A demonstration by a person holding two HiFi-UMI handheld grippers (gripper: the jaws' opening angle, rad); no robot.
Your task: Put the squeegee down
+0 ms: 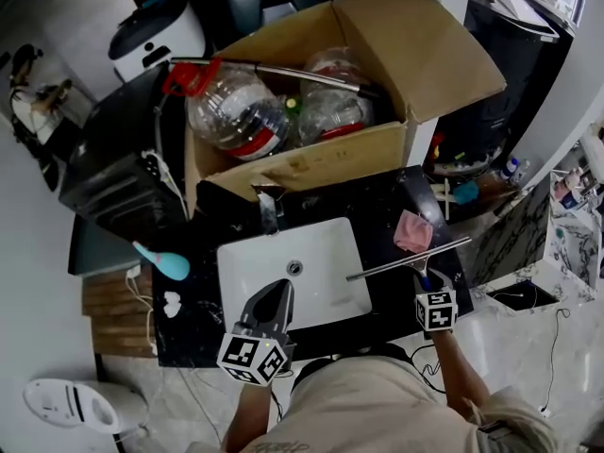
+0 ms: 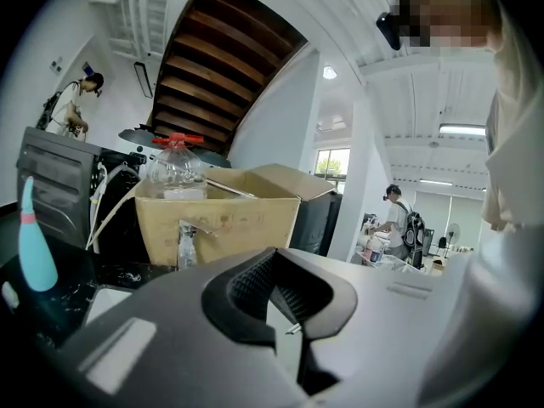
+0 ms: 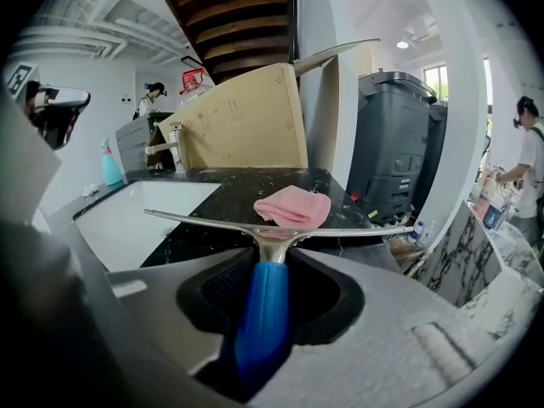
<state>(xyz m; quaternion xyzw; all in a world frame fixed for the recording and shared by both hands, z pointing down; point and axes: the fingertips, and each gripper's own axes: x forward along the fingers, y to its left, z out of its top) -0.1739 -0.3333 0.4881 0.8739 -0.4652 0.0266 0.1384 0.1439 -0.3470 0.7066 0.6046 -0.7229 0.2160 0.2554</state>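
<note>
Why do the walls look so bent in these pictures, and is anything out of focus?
Left gripper view: wide-angle lens bows the pillar, corners black. Right gripper view: same bowing; the squeegee near the lens is soft, the pink cloth sharp. Head view: white sink bright against the dark counter.

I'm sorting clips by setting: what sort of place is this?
Likely a lab or workshop with a mock-up washstand: white sink in a black marble counter, cardboard box of bottles behind, open staircase overhead.
</note>
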